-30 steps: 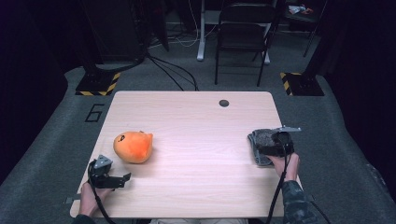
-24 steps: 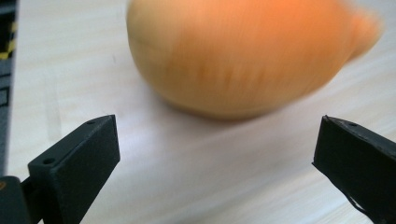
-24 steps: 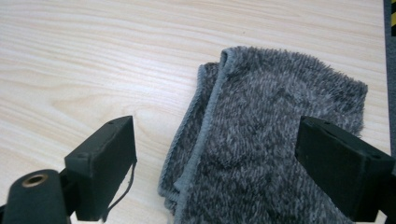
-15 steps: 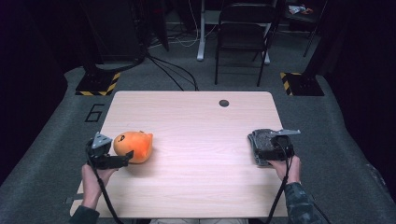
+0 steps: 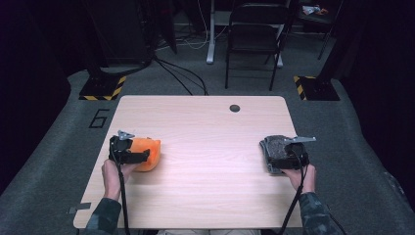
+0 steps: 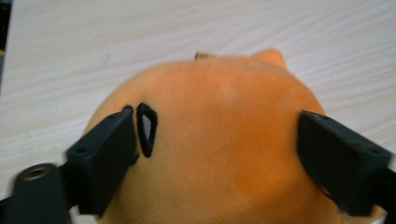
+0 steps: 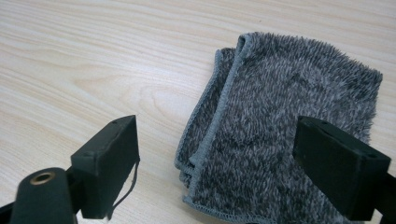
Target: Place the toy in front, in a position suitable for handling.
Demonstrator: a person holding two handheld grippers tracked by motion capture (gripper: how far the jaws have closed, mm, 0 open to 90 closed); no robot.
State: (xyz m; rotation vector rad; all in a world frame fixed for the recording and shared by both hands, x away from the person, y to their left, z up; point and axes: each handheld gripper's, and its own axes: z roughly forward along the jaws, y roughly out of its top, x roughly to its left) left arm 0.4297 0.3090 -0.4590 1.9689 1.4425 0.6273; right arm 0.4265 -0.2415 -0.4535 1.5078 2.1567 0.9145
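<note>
L tongs [image 6: 212, 154] closing round orange plush [image 6: 219, 140], its front hidden; R tongs [image 7: 215, 158] open over grey cloth [image 7: 285, 130].

Orange plush toy [image 5: 148, 152] on table's left; grey folded cloth [image 5: 275, 152] (fuzzy) at rt.

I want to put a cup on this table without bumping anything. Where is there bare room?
The wide middle of the table, between the orange plush toy and the grey folded cloth, is bare, as is the far strip around the small dark hole. The left and right near edges are crowded by hands and grippers.
</note>
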